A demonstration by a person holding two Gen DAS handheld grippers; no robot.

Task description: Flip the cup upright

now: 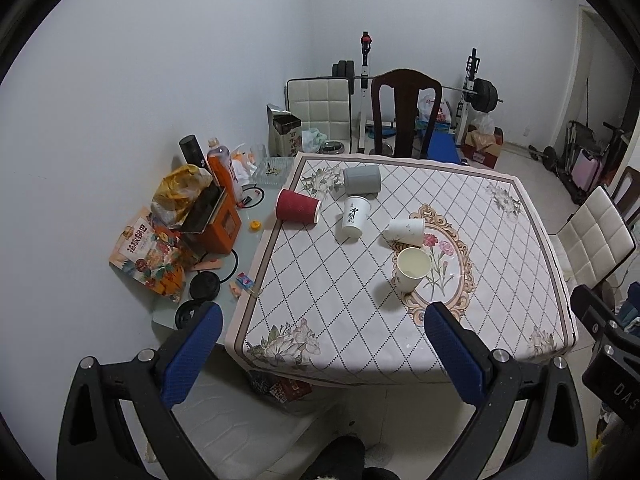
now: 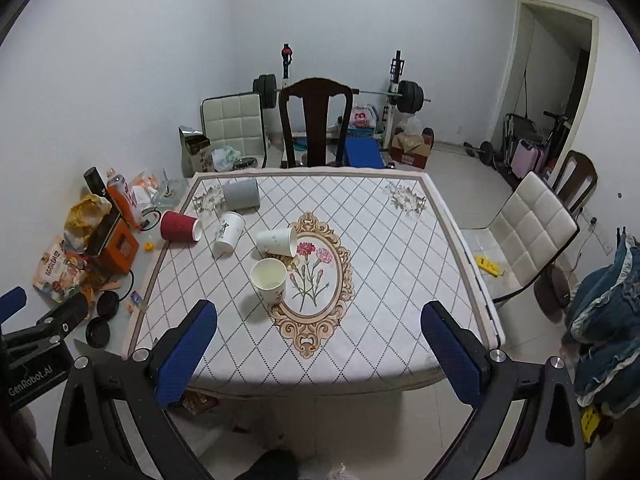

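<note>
Left gripper (image 1: 324, 334): jaws spread wide, holding nothing, hanging off the bench's near edge.
Right gripper (image 2: 320, 334): jaws equally wide and empty, also short of the near edge.
Bench (image 2: 400, 264): covered by a diamond-patterned cloth with a floral medallion; its right half and near strip lie bare.
Upright cup (image 2: 270, 280): cream paper cup standing mouth up, at the medallion's left rim.
Tipped cups: a white floral cup (image 2: 276, 241) on its side just behind the upright one; a white lettered cup (image 2: 228, 233), a red ribbed cup (image 2: 179, 227) and a grey cup (image 2: 241, 194) lying farther left and back.
Left margin: an orange box (image 1: 218, 222), snack bags and bottles crowd that side.
Far edge: a dark wooden chair (image 2: 316, 120) stands against it.
</note>
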